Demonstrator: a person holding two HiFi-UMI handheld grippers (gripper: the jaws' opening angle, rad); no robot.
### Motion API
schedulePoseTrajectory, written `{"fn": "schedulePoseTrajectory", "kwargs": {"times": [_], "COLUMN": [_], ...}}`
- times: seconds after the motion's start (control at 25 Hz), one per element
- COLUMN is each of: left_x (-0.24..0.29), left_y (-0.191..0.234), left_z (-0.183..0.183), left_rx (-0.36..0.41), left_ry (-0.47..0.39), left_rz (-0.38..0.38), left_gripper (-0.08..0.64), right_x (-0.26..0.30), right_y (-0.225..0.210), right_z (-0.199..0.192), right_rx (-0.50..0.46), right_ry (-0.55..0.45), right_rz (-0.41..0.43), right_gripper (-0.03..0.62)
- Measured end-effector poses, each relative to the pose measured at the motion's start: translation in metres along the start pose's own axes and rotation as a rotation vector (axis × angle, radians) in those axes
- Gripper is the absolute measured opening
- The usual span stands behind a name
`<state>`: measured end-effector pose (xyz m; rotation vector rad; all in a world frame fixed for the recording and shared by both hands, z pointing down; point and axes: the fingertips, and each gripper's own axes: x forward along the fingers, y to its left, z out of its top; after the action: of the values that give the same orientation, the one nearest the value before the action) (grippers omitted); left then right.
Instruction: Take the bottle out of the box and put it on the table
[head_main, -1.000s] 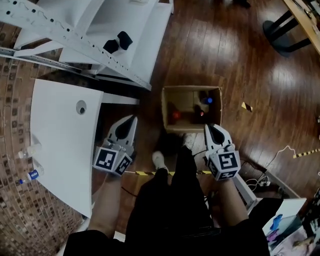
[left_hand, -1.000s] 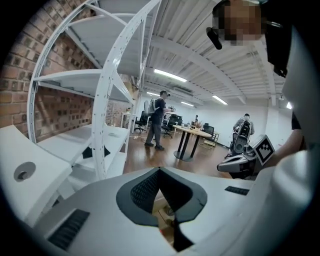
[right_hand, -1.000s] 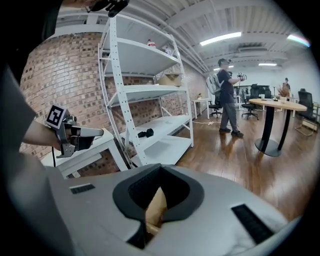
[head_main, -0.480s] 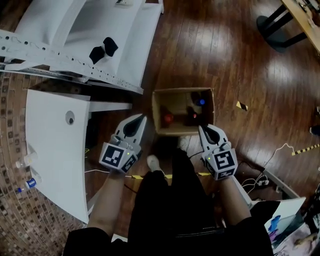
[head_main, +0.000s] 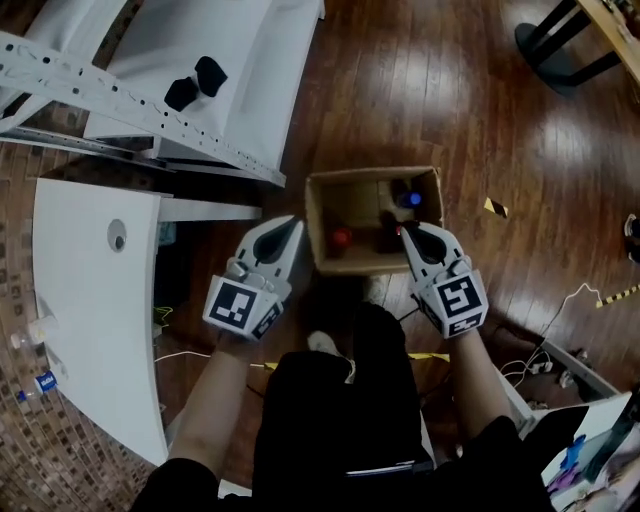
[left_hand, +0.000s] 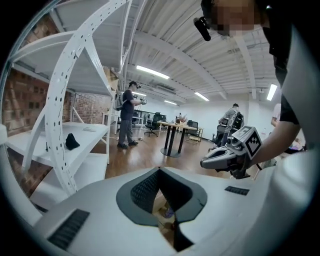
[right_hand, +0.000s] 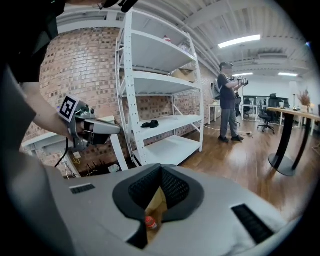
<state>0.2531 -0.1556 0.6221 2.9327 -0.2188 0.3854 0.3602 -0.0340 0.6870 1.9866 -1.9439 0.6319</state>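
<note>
Grippers moved up to box (head_main: 318, 228): left gripper (head_main: 292, 226) and right gripper (head_main: 406, 232) flank its near end, jaws pressed together, empty. Inside: red-capped bottle (head_main: 342, 238), blue-capped bottle (head_main: 408, 199).

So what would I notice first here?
Probably the open cardboard box on the wooden floor, with bottles inside. The left tongs and right tongs, both shut and empty, point toward it from either side. A white table stands at the left.
</note>
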Motion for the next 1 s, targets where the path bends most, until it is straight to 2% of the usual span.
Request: {"fn": "schedulePoseTrajectory", "kwargs": {"times": [0.12, 0.24, 0.32, 0.44, 0.6, 0.72, 0.88, 1.0], "left_x": [0.004, 0.031, 0.047, 0.06, 0.057, 0.054, 0.049, 0.048], "left_y": [0.016, 0.027, 0.032, 0.048, 0.06, 0.063, 0.066, 0.072], "left_z": [-0.045, -0.1, -0.138, -0.189, -0.236, -0.25, -0.25, -0.257], "left_rx": [0.011, 0.05, 0.068, 0.076, 0.091, 0.072, 0.07, 0.095], "left_ry": [-0.041, -0.117, -0.149, -0.202, -0.257, -0.263, -0.256, -0.263], "left_rz": [-0.026, -0.064, -0.086, -0.101, -0.103, -0.094, -0.083, -0.063], "left_gripper": [0.002, 0.002, 0.002, 0.002, 0.002, 0.002, 0.002, 0.002], "right_x": [0.033, 0.071, 0.099, 0.14, 0.174, 0.188, 0.207, 0.228], "right_y": [0.009, 0.004, 0.007, 0.019, 0.039, 0.052, 0.072, 0.081], "right_z": [-0.035, -0.066, -0.09, -0.133, -0.169, -0.191, -0.227, -0.266], "right_rx": [-0.064, -0.107, -0.147, -0.236, -0.264, -0.284, -0.304, -0.341], "right_ry": [-0.021, -0.093, -0.129, -0.13, -0.148, -0.1, 0.037, 0.14], "right_rz": [0.003, 0.012, 0.084, 0.199, 0.262, 0.33, 0.466, 0.563], "right_gripper": [0.002, 0.002, 0.002, 0.003, 0.003, 0.003, 0.005, 0.118]}}
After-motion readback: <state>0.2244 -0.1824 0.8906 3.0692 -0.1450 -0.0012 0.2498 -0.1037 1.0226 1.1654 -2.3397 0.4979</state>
